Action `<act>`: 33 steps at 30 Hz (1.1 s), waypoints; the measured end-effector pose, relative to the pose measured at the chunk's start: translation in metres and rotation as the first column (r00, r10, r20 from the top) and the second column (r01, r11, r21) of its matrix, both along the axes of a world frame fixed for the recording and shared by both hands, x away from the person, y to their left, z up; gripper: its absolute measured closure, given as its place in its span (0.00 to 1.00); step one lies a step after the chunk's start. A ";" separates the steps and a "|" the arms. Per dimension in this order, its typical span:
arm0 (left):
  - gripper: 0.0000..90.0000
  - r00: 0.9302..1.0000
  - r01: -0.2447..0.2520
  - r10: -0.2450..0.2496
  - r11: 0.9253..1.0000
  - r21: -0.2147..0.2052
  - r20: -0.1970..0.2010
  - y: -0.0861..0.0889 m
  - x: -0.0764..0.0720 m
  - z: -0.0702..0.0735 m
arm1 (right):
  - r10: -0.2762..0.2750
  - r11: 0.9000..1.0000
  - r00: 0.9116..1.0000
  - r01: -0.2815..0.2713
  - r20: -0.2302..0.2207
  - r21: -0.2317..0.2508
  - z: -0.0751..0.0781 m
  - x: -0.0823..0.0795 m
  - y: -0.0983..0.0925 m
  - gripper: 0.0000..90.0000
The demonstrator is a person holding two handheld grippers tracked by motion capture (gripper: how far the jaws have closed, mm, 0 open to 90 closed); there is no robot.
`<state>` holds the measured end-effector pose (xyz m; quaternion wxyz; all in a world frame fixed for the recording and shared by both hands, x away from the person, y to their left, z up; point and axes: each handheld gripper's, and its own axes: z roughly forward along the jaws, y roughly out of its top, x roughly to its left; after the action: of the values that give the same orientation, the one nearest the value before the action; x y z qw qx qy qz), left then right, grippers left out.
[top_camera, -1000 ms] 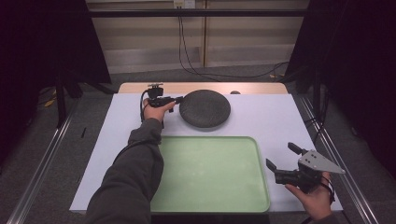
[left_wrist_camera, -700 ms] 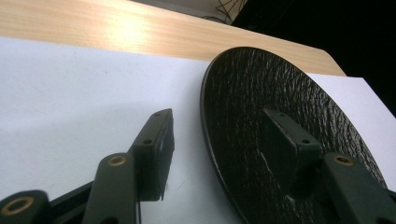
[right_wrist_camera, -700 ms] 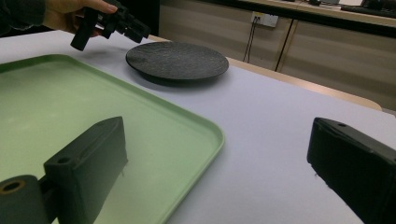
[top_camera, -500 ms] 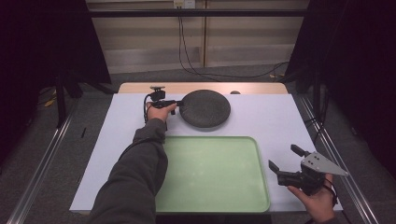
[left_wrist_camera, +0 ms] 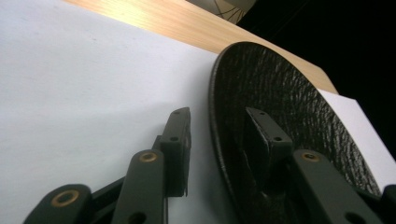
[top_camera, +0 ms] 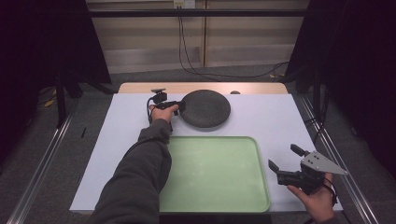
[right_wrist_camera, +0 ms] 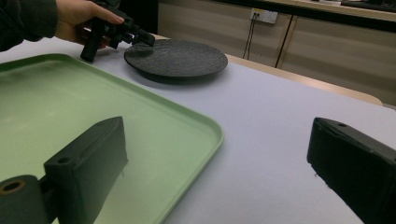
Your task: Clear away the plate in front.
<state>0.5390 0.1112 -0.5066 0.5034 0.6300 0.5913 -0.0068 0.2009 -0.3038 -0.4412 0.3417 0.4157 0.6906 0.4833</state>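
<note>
**Left gripper's jaws close in on dark plate's rim at the far edge of the tabletop**

The left gripper (top_camera: 179, 105), held at the end of a long grey sleeve (top_camera: 140, 172), sits lower than a second ago and reaches the left rim of the black plate (top_camera: 205, 108), where earlier it hung just short of it. Its jaws have just been closing, and the rim now stands between them: in the left gripper view one jaw lies over the plate's (left_wrist_camera: 299, 121) pebbled upper face while the other sits outside, beside the rim on the white tabletop (left_wrist_camera: 70, 93). A sliver of gap shows at the outer jaw, so whether the pads already press on the rim cannot be told. The plate itself lies in the same spot as before, flat and level near the middle of the tabletop's far edge, just beyond the far rim of the pale green tray (top_camera: 215, 175) and apart from it.

The plate is round, shallow and matt black, with a rough, leather-like grain across its whole face and a thin raised lip; nothing lies on it.

The right gripper (top_camera: 285, 161) keeps its place near the tabletop's near right corner, just beside the tray's right rim, its jaws spread wide with nothing between them, as the right gripper view confirms.
</note>
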 end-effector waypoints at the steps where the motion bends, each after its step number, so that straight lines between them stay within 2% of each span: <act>1: 0.69 1.000 0.000 0.000 1.000 0.000 0.000 0.000 0.000 0.000 | 0.000 1.000 1.000 0.000 0.000 0.000 0.000 0.000 0.000 0.05; 2: 0.69 1.000 -0.017 0.016 0.999 -0.028 -0.012 -0.003 0.000 -0.001 | 0.000 1.000 1.000 0.000 0.000 0.000 0.000 0.000 0.000 0.05; 3: 0.70 1.000 -0.027 0.026 0.999 -0.038 -0.017 -0.005 0.000 -0.002 | 0.000 1.000 1.000 0.000 -0.003 0.006 0.000 0.000 0.000 0.05; 4: 0.72 0.999 -0.033 0.033 0.999 -0.029 -0.014 -0.006 -0.001 -0.002 | -0.001 1.000 1.000 0.001 -0.003 0.003 0.000 0.000 0.000 0.05; 6: 0.73 0.999 -0.044 0.042 0.998 -0.045 -0.025 -0.009 -0.001 -0.003 | 0.001 1.000 1.000 -0.001 -0.005 0.004 -0.001 0.000 -0.001 0.05; 9: 0.75 0.998 -0.055 0.054 0.998 -0.038 -0.021 -0.011 -0.001 -0.004 | 0.002 1.000 1.000 -0.002 -0.004 0.000 0.000 0.000 0.000 0.05; 12: 0.78 0.997 -0.073 0.071 0.996 -0.055 -0.038 -0.012 -0.001 -0.005 | 0.014 1.000 1.000 -0.014 0.004 -0.010 0.000 0.001 0.000 0.05; 14: 0.79 0.997 -0.072 0.071 0.996 -0.059 -0.033 -0.011 0.000 -0.005 | 0.015 1.000 1.000 -0.015 0.003 -0.008 0.000 0.001 0.000 0.05; 17: 0.80 0.996 -0.071 0.066 0.996 -0.063 -0.067 -0.011 0.001 -0.003 | 0.025 1.000 1.000 -0.025 -0.010 -0.001 0.000 0.002 -0.001 0.05; 18: 0.80 0.995 -0.076 0.071 0.995 -0.066 -0.067 -0.011 0.001 -0.004 | 0.016 1.000 1.000 -0.016 -0.004 -0.003 -0.001 0.002 -0.001 0.05; 20: 0.82 0.993 -0.078 0.069 0.992 -0.097 -0.095 -0.008 0.001 -0.004 | 0.015 1.000 1.000 -0.015 -0.003 -0.002 0.000 0.003 -0.001 0.05; 24: 0.83 0.992 -0.089 0.077 0.989 -0.118 -0.103 -0.008 0.000 -0.005 | 0.018 1.000 1.000 -0.018 -0.003 0.001 0.000 0.004 -0.001 0.05; 25: 0.84 0.989 -0.093 0.078 0.989 -0.118 -0.123 -0.008 -0.001 -0.004 | 0.032 0.999 0.999 -0.032 -0.012 0.001 0.000 0.004 -0.001 0.05; 28: 0.85 0.989 -0.104 0.090 0.987 -0.123 -0.113 -0.008 -0.004 -0.002 | 0.027 1.000 1.000 -0.027 -0.015 0.006 0.000 0.005 0.000 0.05; 31: 0.89 0.988 -0.111 0.089 0.978 -0.175 -0.128 -0.005 -0.006 0.002 | 0.025 1.000 1.000 -0.025 -0.010 -0.001 0.001 0.005 0.000 0.05; 33: 0.92 0.990 -0.092 0.069 0.977 -0.190 -0.125 -0.003 -0.007 0.008 | 0.027 1.000 1.000 -0.027 -0.005 0.006 0.001 0.005 0.000 0.05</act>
<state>0.5321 0.1084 -0.4990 0.5270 0.5516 0.6414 -0.0814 0.2058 -0.3040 -0.4402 0.3321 0.4084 0.6955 0.4891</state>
